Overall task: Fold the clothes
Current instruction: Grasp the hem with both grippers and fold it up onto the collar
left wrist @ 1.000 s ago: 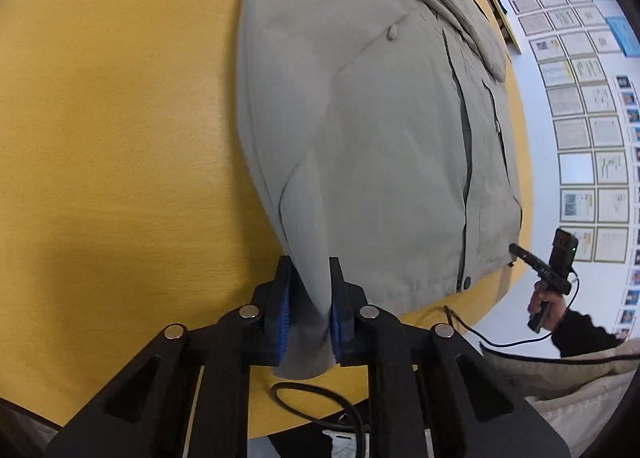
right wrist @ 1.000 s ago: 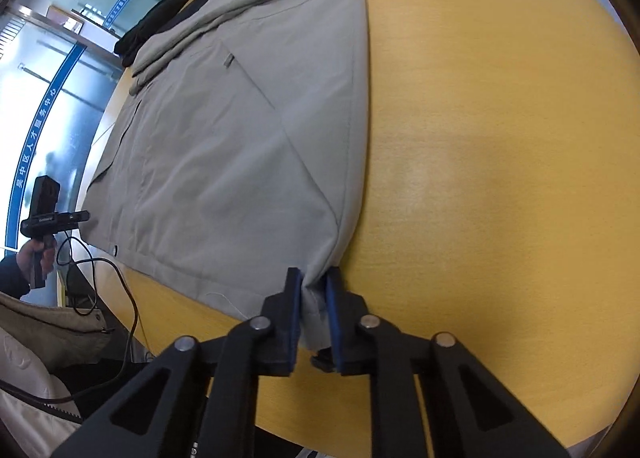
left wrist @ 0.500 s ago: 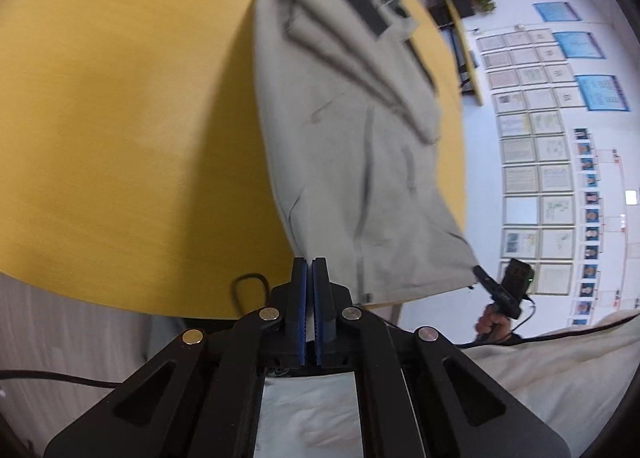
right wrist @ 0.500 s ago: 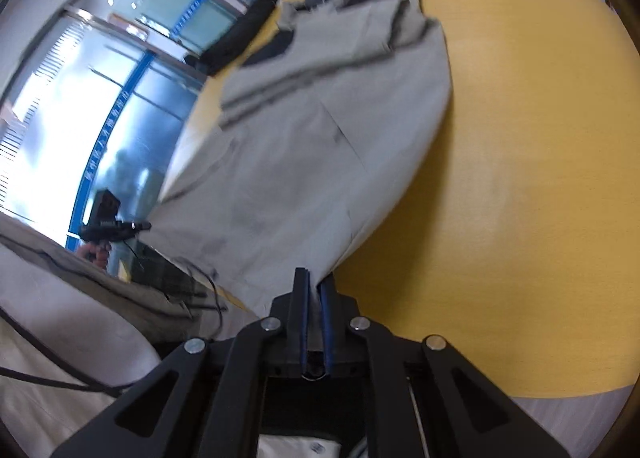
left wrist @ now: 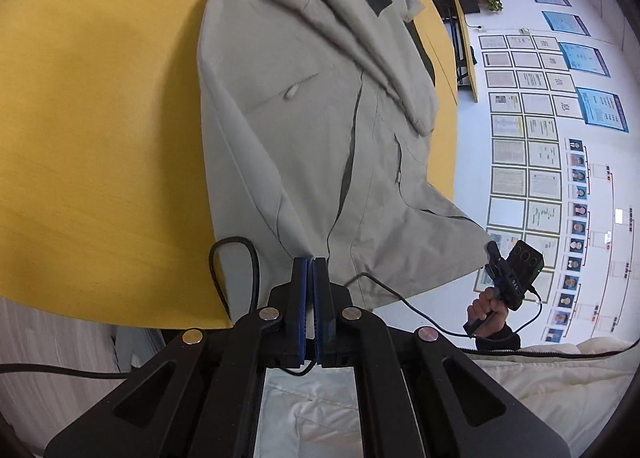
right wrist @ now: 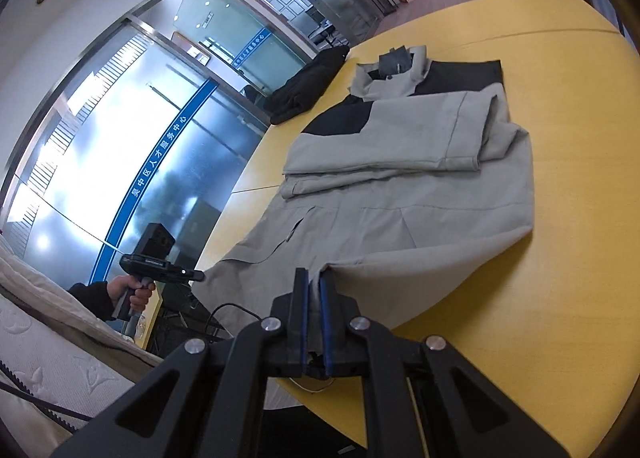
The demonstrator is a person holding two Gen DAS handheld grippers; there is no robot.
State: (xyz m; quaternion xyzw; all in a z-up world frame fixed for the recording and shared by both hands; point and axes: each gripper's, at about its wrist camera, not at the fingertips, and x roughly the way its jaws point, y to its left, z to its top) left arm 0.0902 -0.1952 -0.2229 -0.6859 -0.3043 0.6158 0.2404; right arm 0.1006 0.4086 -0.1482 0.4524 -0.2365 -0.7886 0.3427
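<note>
A grey jacket [left wrist: 304,130] with black shoulder panels lies on the yellow round table [left wrist: 92,106], its sleeves folded across the chest. My left gripper [left wrist: 310,264] is shut on one corner of the jacket's bottom hem and holds it above the table edge. In the right wrist view the same jacket [right wrist: 400,194] stretches away toward its collar, and my right gripper [right wrist: 314,278] is shut on the other hem corner, also lifted. Each gripper shows up in the other's view, with a hand around its handle: the right gripper [left wrist: 512,278] and the left gripper [right wrist: 160,260].
A black garment [right wrist: 308,86] lies bunched at the far edge of the table [right wrist: 580,218]. Cables [left wrist: 240,258] hang by the near table edge. A person's pale quilted coat [left wrist: 520,374] fills the lower view. Glass doors stand at the left, framed papers on the wall at the right.
Both grippers closed fully on the hem corners and rose, lifting the bottom of the jacket off the table. Both views now tilt less steeply down and show more of the room.
</note>
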